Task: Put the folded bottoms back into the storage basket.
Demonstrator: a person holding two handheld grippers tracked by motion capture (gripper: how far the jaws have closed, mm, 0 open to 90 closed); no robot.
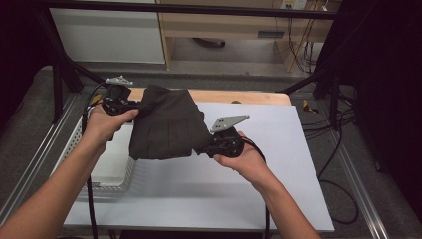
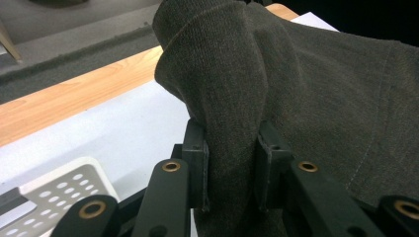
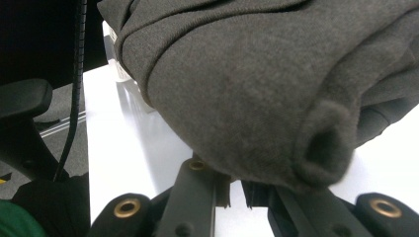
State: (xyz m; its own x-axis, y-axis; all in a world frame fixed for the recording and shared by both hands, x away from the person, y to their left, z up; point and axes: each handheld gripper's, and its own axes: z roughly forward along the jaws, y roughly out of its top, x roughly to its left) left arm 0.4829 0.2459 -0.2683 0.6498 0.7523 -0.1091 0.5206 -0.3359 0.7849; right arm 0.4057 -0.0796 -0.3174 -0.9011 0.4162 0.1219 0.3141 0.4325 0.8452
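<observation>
A dark grey knitted garment (image 1: 166, 127) hangs in the air above the white table sheet (image 1: 259, 174), stretched between both grippers. My left gripper (image 1: 130, 105) is shut on its upper left corner; in the left gripper view a fold of the garment (image 2: 232, 118) is pinched between the two black jaws. My right gripper (image 1: 208, 145) is shut on the lower right edge. In the right gripper view the bunched garment (image 3: 257, 84) droops over the nearly closed jaws, hiding their tips.
A white perforated basket (image 1: 112, 164) sits at the table's left edge, under the left forearm. A wooden table edge (image 1: 239, 96) runs along the back. Black frame bars and cables (image 1: 338, 124) stand to the right. A black cable (image 3: 76, 84) hangs at the left of the right gripper view.
</observation>
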